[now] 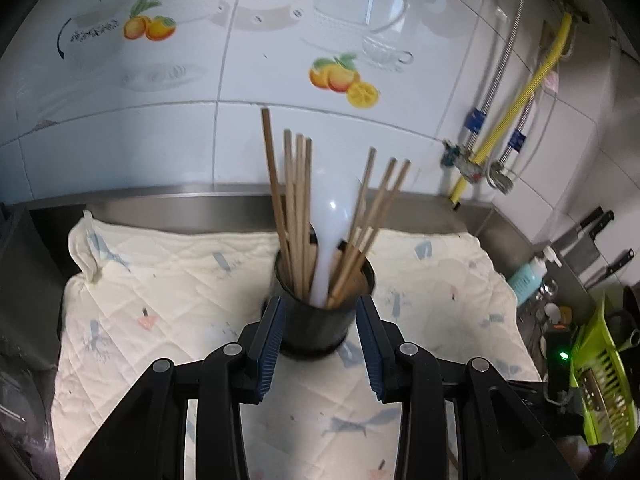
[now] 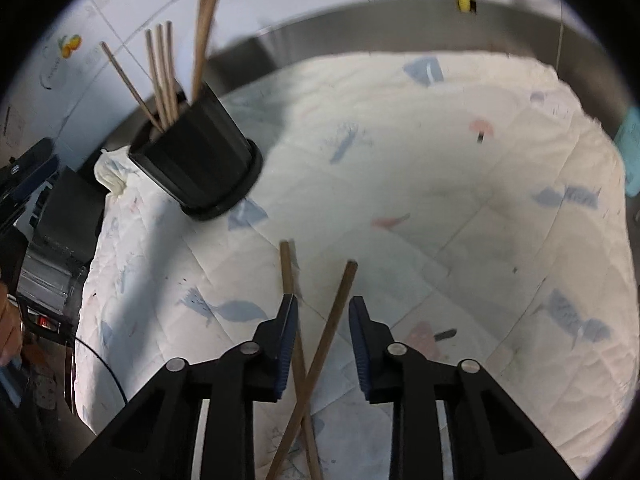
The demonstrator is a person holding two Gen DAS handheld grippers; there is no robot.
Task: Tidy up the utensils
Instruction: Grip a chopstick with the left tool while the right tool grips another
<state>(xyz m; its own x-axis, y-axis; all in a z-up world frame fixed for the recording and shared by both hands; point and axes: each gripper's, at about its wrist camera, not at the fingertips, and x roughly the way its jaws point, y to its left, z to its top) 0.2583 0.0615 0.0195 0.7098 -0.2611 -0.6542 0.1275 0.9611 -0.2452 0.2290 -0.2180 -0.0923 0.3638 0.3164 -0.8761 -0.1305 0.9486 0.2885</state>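
The right tool [image 2: 323, 334] pointed steeply down over two loose chopsticks [image 2: 320, 360] that lay crossed on the quilted cloth [image 2: 440, 160] covering the surface. Its jaws stood partly apart, with both sticks passing between them. The left pad sat against or just beside one stick, and I could not tell whether it pressed. The right pad stood clear of the other stick, so nothing was gripped.

The left tool [image 1: 320, 336] sat with its jaws apart on either side of the black holder [image 1: 322, 312], low on its wall. From the left wrist view I could not confirm that either pad touched the wall. I therefore treated this tool as open and bracing nothing.

The holder stood upright on the cloth, nearer the tiled wall. It already carried several wooden chopsticks [image 1: 296, 216] and a white spoon [image 1: 334, 216].

I judged the step in hand to be the pickup of the last loose pair. The next move called for both sticks to be centred between the pads before closing. Crossed sticks tend to scissor apart under the squeeze. After the lift, the pair needed turning tips-down and a clear line into the holder's mouth, past the sticks already leaning there.
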